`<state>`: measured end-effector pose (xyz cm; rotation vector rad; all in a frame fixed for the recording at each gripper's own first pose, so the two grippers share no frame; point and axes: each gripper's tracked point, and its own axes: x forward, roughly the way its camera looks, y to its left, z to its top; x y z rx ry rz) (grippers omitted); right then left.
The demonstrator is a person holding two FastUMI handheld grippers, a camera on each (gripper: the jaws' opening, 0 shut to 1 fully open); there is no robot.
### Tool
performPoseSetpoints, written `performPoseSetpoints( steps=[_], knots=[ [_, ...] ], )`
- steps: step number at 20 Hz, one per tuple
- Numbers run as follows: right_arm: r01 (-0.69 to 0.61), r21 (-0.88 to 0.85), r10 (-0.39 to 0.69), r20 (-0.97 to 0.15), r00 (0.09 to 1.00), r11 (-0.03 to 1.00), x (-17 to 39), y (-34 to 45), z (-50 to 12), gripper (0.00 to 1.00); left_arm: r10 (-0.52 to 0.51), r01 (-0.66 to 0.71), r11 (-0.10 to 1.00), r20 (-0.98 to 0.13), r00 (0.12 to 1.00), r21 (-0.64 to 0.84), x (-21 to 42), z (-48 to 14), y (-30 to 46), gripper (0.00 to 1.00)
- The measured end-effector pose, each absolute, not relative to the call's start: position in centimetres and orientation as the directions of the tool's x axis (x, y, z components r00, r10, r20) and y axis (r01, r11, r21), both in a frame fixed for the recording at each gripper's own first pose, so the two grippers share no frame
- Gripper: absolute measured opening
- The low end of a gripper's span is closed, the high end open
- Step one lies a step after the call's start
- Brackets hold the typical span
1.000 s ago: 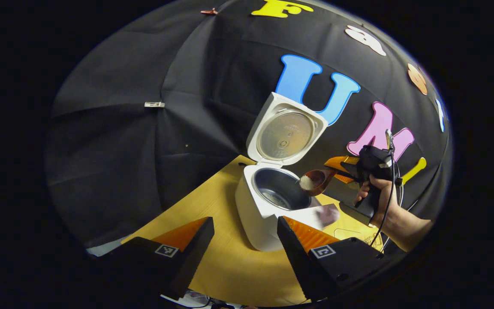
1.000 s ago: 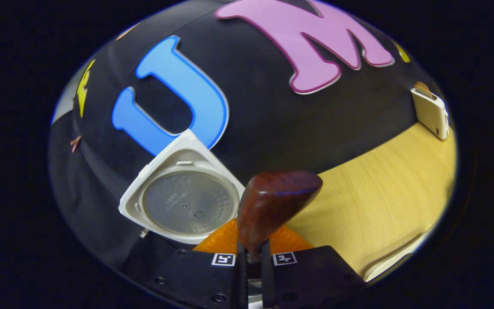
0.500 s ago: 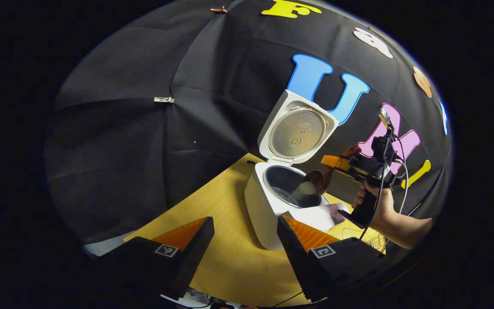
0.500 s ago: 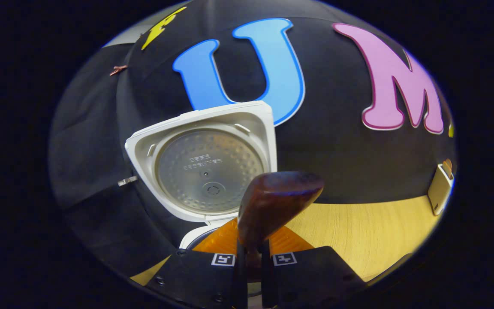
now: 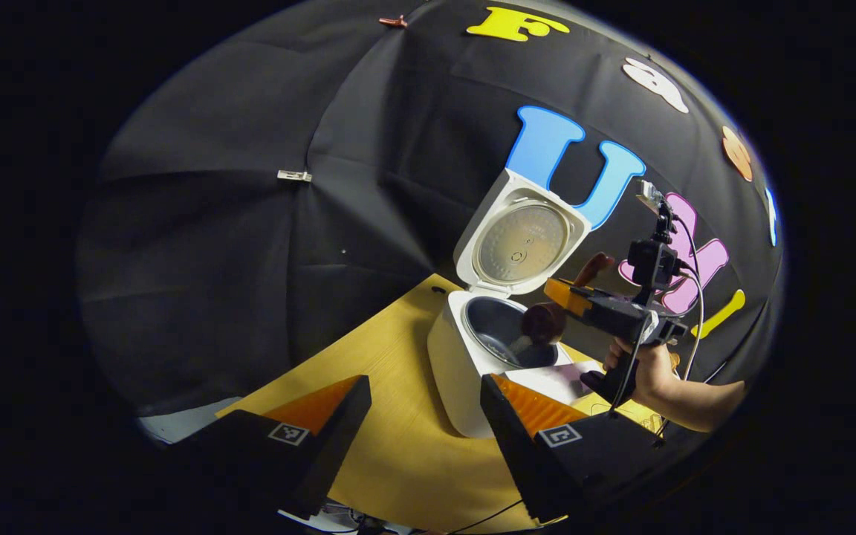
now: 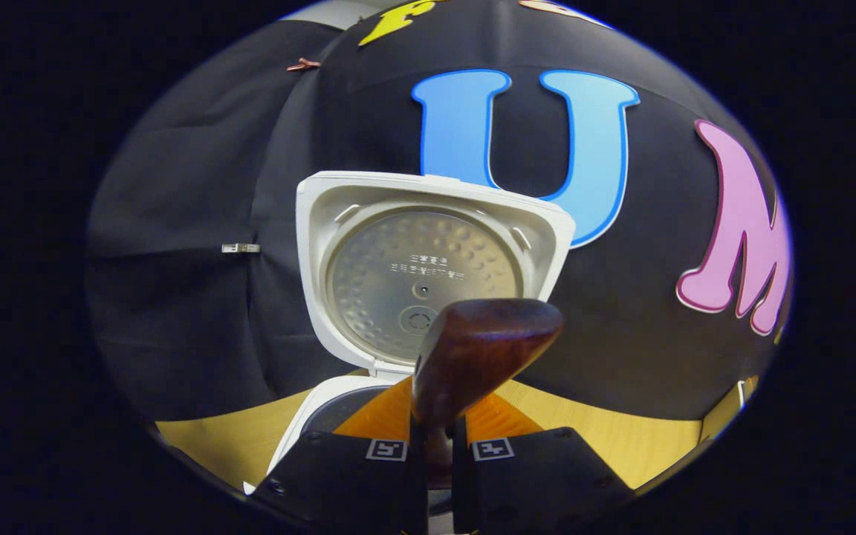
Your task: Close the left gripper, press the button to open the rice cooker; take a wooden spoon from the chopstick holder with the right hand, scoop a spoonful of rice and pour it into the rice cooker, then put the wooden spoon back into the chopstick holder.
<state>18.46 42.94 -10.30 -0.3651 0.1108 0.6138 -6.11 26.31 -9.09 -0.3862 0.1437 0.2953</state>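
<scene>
Yellow tabletop (image 5: 398,461), white rice cooker (image 5: 458,371) standing on it, lid (image 5: 521,234) up. Over the pot, right gripper (image 5: 569,297) clamped on the wooden spoon (image 5: 543,323), bowl tipped, rice spilling in. Best kept low and centred until empty. Left gripper (image 5: 424,416) back, fingers apart, holding nothing.

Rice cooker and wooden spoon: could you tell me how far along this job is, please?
Done: the rice cooker stands with its lid up. In hand: the right gripper holds the wooden spoon tipped over the pot. Left: returning the spoon to the chopstick holder.
</scene>
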Motion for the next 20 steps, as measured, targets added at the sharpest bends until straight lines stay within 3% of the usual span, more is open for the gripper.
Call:
performPoseSetpoints(
  steps=[3, 6, 7, 8, 20],
  knots=[
    [-0.596, -0.326, 0.558, -0.211, 0.803, 0.734, 17.5, 43.3, -10.1, 0.17, 0.265, -0.313, 0.890, -0.185, 0.947, -0.331, -6.4, -8.9, 26.6, 0.96],
    [-0.601, -0.243, 0.559, -0.224, 0.799, 0.761, 17.3, 43.4, -9.5, 0.17, 0.267, -0.311, 0.891, -0.173, 0.948, -0.330, -6.7, -8.5, 26.4, 0.96],
    [-0.600, -0.216, 0.559, -0.226, 0.798, 0.770, 17.4, 43.3, -9.2, 0.17, 0.268, -0.312, 0.891, -0.173, 0.948, -0.330, -6.8, -8.4, 26.3, 0.92],
    [-0.598, -0.192, 0.558, -0.228, 0.798, 0.778, 17.5, 43.2, -8.9, 0.17, 0.267, -0.310, 0.890, -0.171, 0.949, -0.333, -6.9, -8.2, 26.3, 0.96],
    [-0.529, 0.098, 0.538, -0.178, 0.824, 0.843, 17.6, 36.2, -1.0, 0.16, 0.230, -0.258, 0.921, -0.129, 0.965, -0.292, -5.7, -4.7, 21.8, 0.96]
  ],
)
